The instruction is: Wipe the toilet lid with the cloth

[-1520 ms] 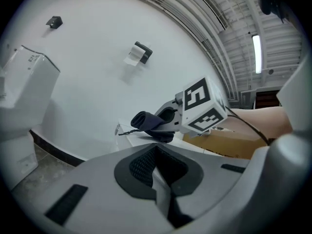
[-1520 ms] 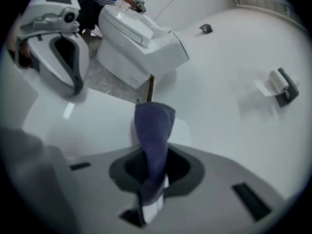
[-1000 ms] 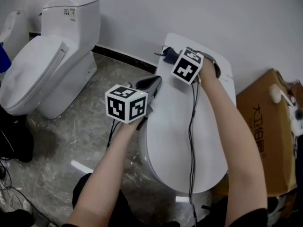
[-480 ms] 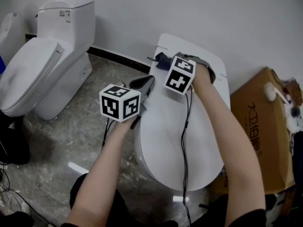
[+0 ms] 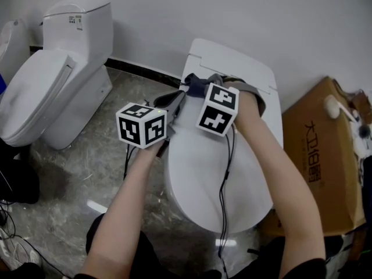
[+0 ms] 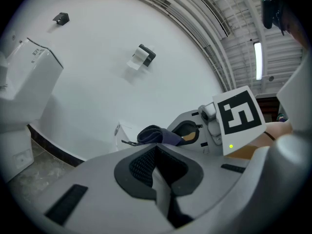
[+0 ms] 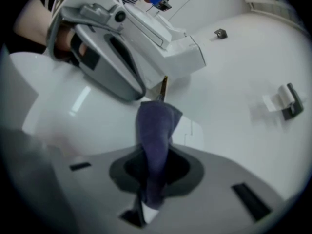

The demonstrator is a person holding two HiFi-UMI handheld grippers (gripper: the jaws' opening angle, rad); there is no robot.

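Right gripper (image 7: 155,167) is clamped on the dark blue cloth (image 7: 155,126). The cloth sticks out ahead of its jaws, over the back end of the toilet lid (image 5: 215,173) right below it. Left gripper (image 6: 157,155) has its jaws together with nothing in them, and the cloth is just ahead of it, by the lid's edge.

The wall (image 5: 174,16) is plain white, with a black baseboard (image 5: 139,68) at its foot. The floor (image 5: 75,173) is grey stone with pale veins. A second white toilet (image 5: 52,80) stands at the left and a brown cardboard box (image 5: 325,156) at the right. A tube light (image 6: 258,61) shines on the ceiling.
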